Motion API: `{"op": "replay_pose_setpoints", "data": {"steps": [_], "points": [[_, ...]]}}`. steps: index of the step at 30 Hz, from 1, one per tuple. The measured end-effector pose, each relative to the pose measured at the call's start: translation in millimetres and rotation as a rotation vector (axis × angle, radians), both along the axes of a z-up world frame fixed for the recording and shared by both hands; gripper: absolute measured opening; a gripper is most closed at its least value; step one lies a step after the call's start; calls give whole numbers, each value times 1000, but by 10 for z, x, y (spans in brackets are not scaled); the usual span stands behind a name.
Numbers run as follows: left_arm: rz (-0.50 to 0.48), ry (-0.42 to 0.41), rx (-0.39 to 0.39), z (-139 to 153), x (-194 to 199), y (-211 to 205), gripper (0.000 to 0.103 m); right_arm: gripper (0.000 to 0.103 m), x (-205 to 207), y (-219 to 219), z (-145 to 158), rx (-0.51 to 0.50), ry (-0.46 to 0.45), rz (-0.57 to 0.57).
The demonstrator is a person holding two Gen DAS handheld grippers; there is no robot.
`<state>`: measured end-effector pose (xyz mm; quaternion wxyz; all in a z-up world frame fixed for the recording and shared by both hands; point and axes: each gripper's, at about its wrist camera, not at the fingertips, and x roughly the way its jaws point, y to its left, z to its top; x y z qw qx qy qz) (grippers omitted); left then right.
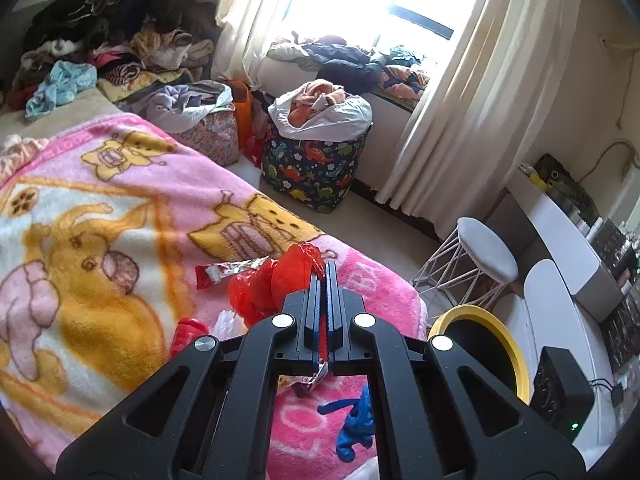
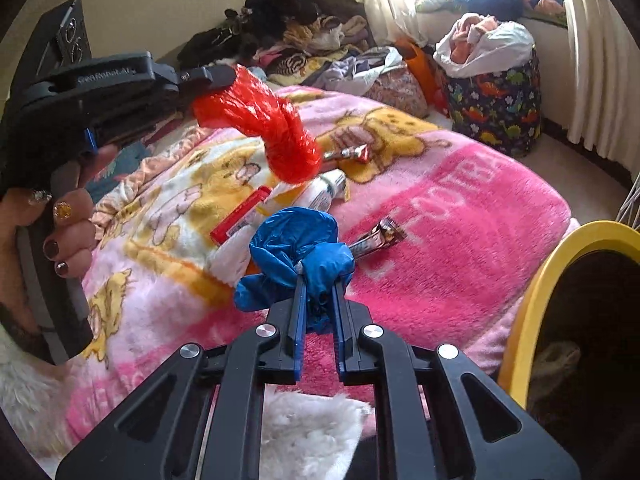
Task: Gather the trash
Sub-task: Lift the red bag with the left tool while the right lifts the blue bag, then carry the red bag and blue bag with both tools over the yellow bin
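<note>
Your left tongs (image 1: 325, 270) are pinched fully together on a crumpled red plastic bag (image 1: 276, 280), which hangs above the pink cartoon blanket (image 1: 120, 208) on the bed. Your right tongs (image 2: 318, 280) are nearly closed, clamped on a bunched blue plastic bag (image 2: 296, 244), also lifted off the blanket. Beneath them on the blanket lie a red-and-silver wrapper (image 2: 348, 154), a white tube (image 2: 326, 190), a red flat packet (image 2: 240, 220) and a foil wrapper (image 2: 378, 238). A yellow-rimmed bin (image 2: 532, 300) stands just beside the bed at the right. Your hand (image 2: 60, 224) grips the left tool's handle.
</note>
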<state>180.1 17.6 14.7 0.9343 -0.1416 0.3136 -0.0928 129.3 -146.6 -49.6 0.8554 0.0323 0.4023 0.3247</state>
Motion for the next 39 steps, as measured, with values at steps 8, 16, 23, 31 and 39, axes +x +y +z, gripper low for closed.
{"op": "replay_pose_setpoints", "data": {"steps": [8,16,23,31,39], "points": [[-23,-34,5,111,-22,-204,0,11,-27,-245,92,30,-28,-45],[-75,-61,15,190,-23,-489,0,11,-63,-515,165,65,-44,-108],[-114,-76,13,233,-34,-697,0,11,-90,-758,220,84,-59,-173],[-160,-76,16,223,-32,-949,0,11,-146,-1040,277,105,-75,-247],[-200,-90,20,262,-62,-1167,0,11,-224,-1260,317,114,-94,-305]]}}
